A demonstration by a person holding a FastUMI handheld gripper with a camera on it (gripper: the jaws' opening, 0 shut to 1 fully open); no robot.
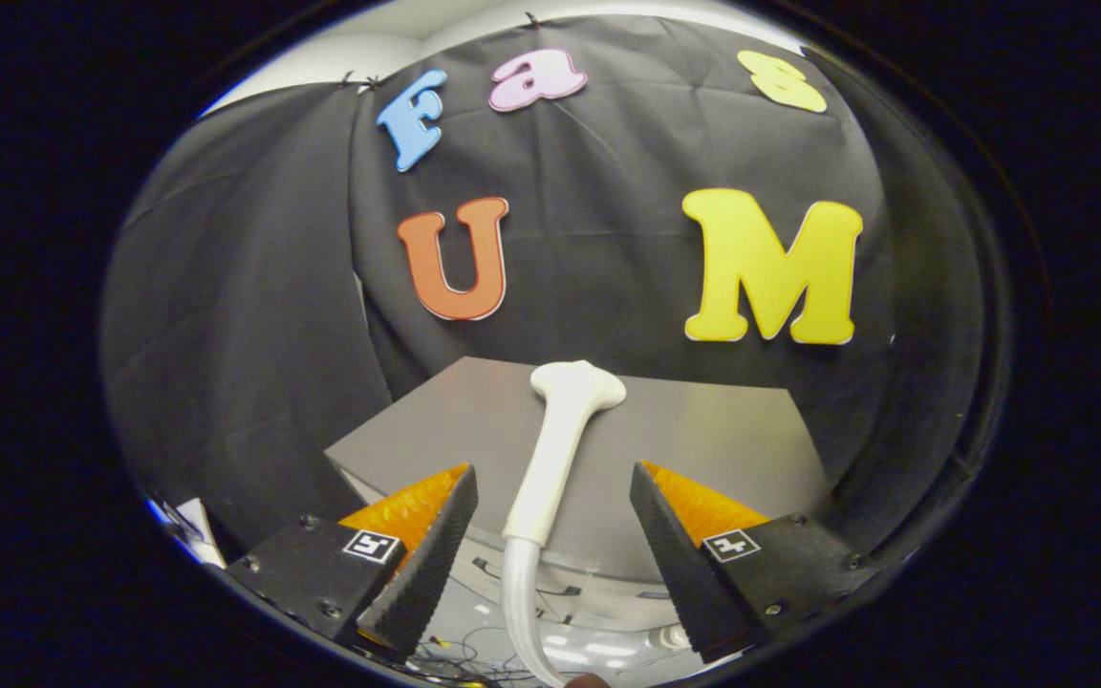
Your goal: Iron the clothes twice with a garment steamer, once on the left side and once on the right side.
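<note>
- Leftmost, the black cloth wall (254, 315) of the booth hangs in creased folds and curves behind everything else.
- Below it, at the lower left, a small patch of pale clutter shows past the gripper body; it is too small to make out.
- Next comes the left finger (431, 559), its ribbed inner face turned toward the middle, with a square marker tag (371, 546) on the block behind it.
- Between the two fingers runs the garment steamer (550, 459): a white handle rising at a slight tilt to a wider flat head that points away, toward the wall.
- From the handle's lower end a translucent hose (517, 612) curves down between the fingers.
- Neither finger touches the steamer; the gripper (550, 564) has its jaws spread wide, with clear gaps on both sides of the handle.
- Under and beyond the steamer lies a grey table (723, 430), its far edge meeting the cloth wall; the steamer head shows against this surface.
- Beneath the table's near edge, a shiny floor with tangled cables (460, 655) can be seen.
- Further right stands the right finger (675, 559), ribbed like the other, with its own marker tag (730, 546).
- No garment can be made out on the table.
</note>
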